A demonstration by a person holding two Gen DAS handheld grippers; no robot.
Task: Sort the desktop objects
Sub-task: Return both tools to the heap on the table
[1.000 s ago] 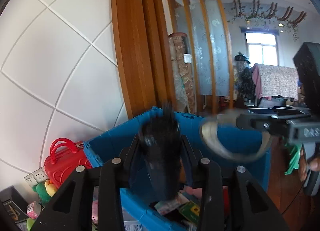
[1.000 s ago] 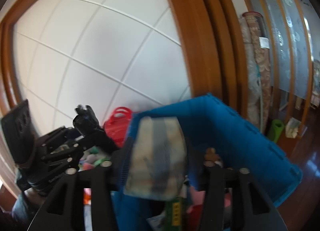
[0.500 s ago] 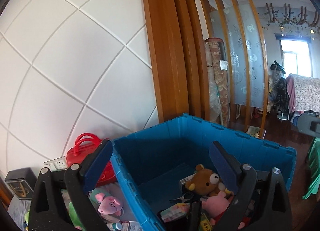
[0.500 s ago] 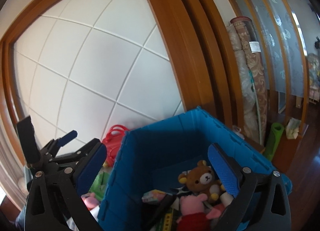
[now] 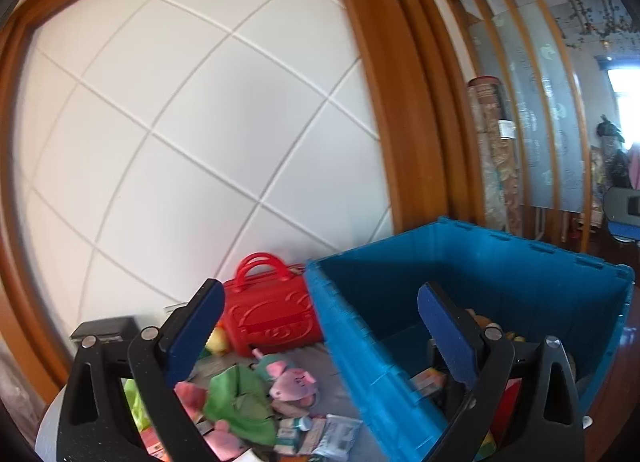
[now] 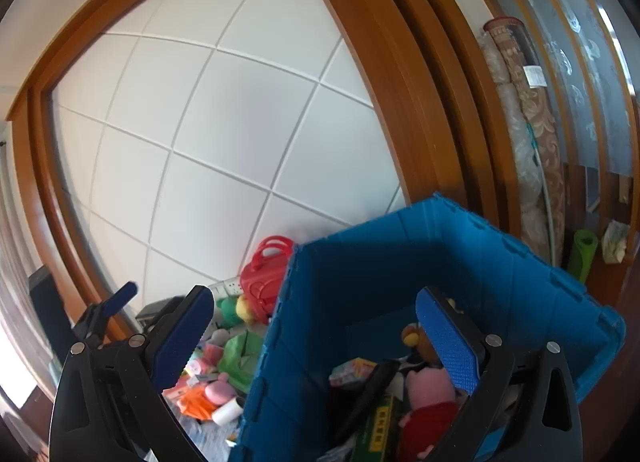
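Note:
A blue plastic crate [image 5: 500,262] [image 6: 400,262] stands at the right of the table, with soft toys and boxes inside, among them a pink pig toy [image 6: 430,386] and a brown bear [image 6: 412,336]. My left gripper [image 5: 320,326] is open and empty, held above the crate's left wall. My right gripper [image 6: 312,330] is open and empty over the crate's near left corner. Loose items lie left of the crate: a pink plush [image 5: 292,378], a green cloth [image 5: 236,402] and small packets [image 5: 320,434].
A red toy case [image 5: 272,310] stands against the white tiled wall [image 5: 180,142] behind the pile. A dark box [image 5: 108,330] sits at the far left. The left gripper shows at the left edge of the right wrist view [image 6: 104,310]. Wooden posts [image 5: 408,102] stand behind the crate.
One second ago the left gripper held a black bristly item and the right a pale roll; both have let go and opened. Both grippers have swung left, towards the loose pile.

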